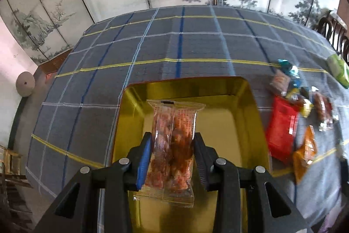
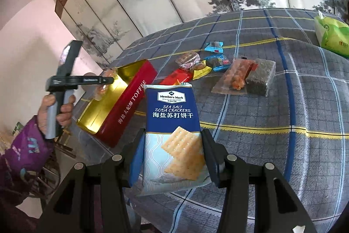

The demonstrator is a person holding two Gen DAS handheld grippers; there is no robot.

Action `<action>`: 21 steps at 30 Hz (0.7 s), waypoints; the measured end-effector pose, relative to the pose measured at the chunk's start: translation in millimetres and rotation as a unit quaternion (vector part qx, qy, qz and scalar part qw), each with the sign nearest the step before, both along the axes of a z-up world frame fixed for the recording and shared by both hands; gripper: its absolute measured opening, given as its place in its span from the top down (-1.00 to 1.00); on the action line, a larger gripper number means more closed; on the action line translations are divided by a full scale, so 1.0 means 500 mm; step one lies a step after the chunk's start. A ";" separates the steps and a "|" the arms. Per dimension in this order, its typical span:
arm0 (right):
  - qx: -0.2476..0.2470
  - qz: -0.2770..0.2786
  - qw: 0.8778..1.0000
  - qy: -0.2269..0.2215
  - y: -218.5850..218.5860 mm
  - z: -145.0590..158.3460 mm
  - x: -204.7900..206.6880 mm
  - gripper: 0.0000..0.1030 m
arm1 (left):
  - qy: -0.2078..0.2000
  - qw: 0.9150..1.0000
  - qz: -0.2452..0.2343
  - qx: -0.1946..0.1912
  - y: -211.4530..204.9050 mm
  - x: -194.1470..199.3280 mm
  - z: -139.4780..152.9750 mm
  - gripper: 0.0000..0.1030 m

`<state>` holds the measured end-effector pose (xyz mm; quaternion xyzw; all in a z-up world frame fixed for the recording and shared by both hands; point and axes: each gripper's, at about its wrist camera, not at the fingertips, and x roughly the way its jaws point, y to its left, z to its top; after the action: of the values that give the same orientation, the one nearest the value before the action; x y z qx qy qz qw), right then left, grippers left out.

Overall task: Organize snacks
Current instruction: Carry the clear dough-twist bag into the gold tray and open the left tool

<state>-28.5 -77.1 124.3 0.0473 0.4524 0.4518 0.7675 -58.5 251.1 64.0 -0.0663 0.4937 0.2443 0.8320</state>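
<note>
While gripped over the gold tin (image 1: 250, 102), the clear snack packet (image 1: 174, 145) shows reddish pieces — crinkled.

The blue cracker packet (image 2: 173, 134) reads "Member's Mark" on a small badge, with a line of fine print under it too small to read, then "SEA SALT SODA CRACKERS" and the Chinese "海盐苏打饼干". The red tin (image 2: 128, 106), near the tabletop's left edge, carries "TOFFEE" after Chinese characters along its side.
</note>
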 end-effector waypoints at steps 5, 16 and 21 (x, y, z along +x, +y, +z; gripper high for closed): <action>0.002 0.000 1.000 0.001 0.005 0.002 0.002 0.09 | 0.020 1.000 0.008 0.000 0.042 0.024 -0.034 0.27; 0.004 0.012 1.000 0.002 0.023 0.006 0.000 0.09 | 0.048 0.999 0.021 -0.004 0.092 0.055 -0.076 0.27; 0.005 0.014 1.000 0.003 0.027 0.009 -0.004 0.09 | 0.059 0.998 0.022 0.002 0.099 0.066 -0.083 0.26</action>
<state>-30.4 -63.6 128.5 0.0458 0.4528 0.4645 0.7597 -25.6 300.6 22.3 -0.0616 0.5400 0.2671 0.7958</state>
